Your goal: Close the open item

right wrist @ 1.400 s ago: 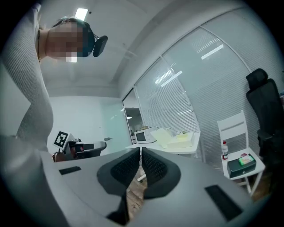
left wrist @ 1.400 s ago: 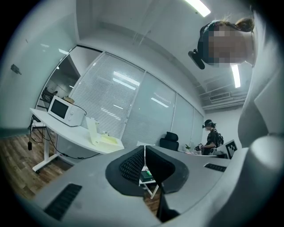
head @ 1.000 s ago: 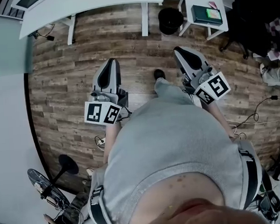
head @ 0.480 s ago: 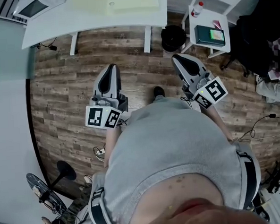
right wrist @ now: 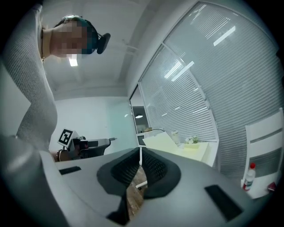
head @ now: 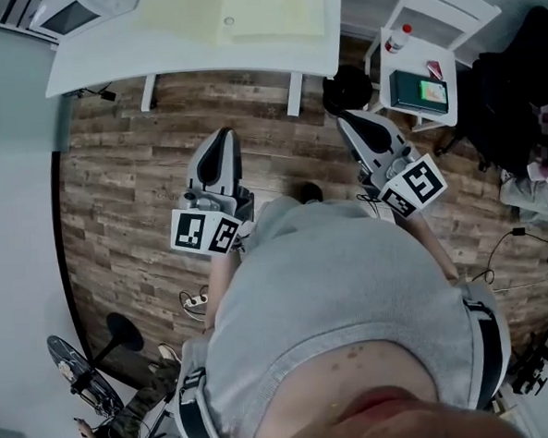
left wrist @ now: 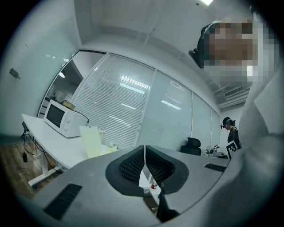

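**Head view:** A person in a grey shirt (head: 343,292) stands over a wood-plank floor (head: 123,176). The grey hand-held left gripper (head: 222,134) and right gripper (head: 348,118) are held out level ahead. Each carries a black-and-white marker cube (head: 204,232) at its rear. Both point toward a long white table (head: 106,50). A pale yellow flat case (head: 270,5) lies on the table, well apart from either gripper. A white boxy microwave (head: 69,11) sits at the table's left end. Right of the table, a small white stand (head: 390,72) bears a dark green book (head: 419,92) and a red-capped bottle (head: 394,39). A black round bin (head: 345,87) stands between a table leg and the stand.

**Left gripper view:** The left gripper's ribbed black pads are pressed together, leaving only a thin slit, and nothing is in them. Beyond them the microwave sits on the table at left. The case is just beside it to the right, with its lid standing upright. Slatted window blinds (left wrist: 120,106) hang behind.

**Right gripper view:** The right gripper's pads meet at the tips and pinch nothing. Past the tips the case rests on the table with its lid raised. The left gripper and its cube show at left, and the bottle shows at lower right.
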`<action>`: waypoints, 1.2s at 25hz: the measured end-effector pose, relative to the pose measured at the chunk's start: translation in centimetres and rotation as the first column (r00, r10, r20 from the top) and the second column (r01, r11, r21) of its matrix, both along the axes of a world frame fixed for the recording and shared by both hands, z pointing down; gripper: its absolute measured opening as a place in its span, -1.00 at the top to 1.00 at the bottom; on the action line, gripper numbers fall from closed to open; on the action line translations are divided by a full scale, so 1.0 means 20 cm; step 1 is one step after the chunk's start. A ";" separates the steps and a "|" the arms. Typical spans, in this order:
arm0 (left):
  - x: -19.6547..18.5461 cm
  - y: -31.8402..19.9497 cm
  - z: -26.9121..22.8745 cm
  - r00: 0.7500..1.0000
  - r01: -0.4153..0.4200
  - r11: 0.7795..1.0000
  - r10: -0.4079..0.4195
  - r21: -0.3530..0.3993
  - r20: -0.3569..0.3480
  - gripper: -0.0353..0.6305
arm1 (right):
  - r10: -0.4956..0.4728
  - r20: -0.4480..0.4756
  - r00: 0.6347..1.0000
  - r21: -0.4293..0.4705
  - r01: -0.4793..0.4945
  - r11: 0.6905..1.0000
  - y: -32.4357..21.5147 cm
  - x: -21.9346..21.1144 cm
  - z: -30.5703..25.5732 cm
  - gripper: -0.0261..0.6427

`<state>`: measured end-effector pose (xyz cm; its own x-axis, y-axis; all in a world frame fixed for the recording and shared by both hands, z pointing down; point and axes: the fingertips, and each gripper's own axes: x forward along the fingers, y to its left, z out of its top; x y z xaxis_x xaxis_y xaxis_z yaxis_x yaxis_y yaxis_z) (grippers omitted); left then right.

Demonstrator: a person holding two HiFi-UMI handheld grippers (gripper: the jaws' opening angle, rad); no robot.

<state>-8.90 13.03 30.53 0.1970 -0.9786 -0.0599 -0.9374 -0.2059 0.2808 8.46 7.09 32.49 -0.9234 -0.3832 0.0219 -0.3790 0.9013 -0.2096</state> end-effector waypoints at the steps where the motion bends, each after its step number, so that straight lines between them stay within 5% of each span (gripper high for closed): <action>1: -0.01 0.00 0.00 1.000 0.001 1.000 -0.001 -0.002 0.002 0.84 | -0.002 0.003 1.000 0.002 0.002 1.000 -0.01 -0.01 -0.01 0.72; 14: -0.11 -0.03 0.00 1.000 0.000 1.000 0.000 -0.021 -0.005 0.84 | -0.021 0.013 1.000 -0.004 0.021 1.000 -0.03 -0.14 -0.05 0.72; 30: -0.02 0.03 0.05 0.999 0.035 0.999 -0.035 -0.034 0.012 0.84 | -0.040 0.013 0.999 -0.024 0.040 0.999 -0.01 -0.05 0.02 0.72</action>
